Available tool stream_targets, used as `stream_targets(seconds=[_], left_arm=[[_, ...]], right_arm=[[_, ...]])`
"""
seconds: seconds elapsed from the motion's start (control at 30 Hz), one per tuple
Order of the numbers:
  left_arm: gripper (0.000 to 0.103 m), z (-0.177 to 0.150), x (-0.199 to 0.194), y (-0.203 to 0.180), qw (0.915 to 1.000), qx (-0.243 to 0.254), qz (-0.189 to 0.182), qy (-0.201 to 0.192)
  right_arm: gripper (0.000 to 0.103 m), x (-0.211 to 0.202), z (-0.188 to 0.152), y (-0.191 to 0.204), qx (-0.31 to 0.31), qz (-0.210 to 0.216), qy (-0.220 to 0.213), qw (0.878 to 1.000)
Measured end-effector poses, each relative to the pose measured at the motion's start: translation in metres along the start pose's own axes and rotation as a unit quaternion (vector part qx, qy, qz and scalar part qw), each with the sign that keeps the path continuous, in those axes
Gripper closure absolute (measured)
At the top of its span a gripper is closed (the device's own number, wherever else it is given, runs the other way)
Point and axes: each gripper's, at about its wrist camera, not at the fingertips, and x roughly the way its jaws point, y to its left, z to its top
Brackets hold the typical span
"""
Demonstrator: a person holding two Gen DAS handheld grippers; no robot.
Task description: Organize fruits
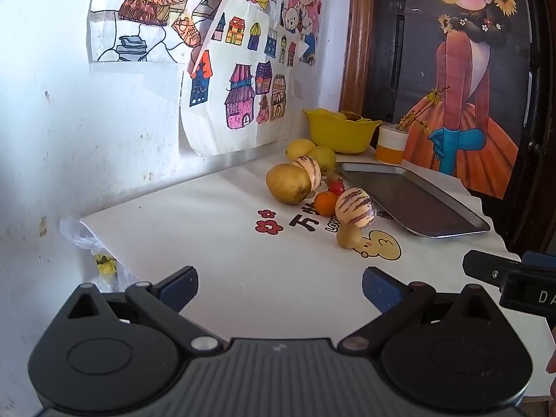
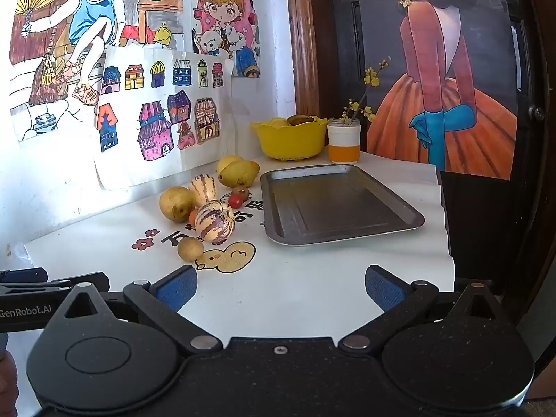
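Fruits (image 2: 208,208) lie clustered on the bench (image 2: 312,278) at ten o'clock of the bare tray (image 2: 340,205). Both the left gripper (image 1: 279,288) and right gripper (image 2: 281,286) hover spread wide, holding nothing. Best start with the nearest small fruit (image 2: 190,248): approach low, straddle it, close gently so it cannot roll.

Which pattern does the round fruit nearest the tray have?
The striped fruit is cream with purple stripes, clearest in the right wrist view.
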Motion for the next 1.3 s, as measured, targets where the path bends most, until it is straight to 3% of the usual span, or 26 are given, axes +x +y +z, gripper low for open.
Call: stream_targets(seconds=[1.3], left_arm=[[0.000,-0.0044,0.0015,0.0005,1.0000,-0.003,-0.003,0.007]], right_arm=[[0.000,0.0005,-0.0026,0.0009,0.001,0.001,0.005,1.000]])
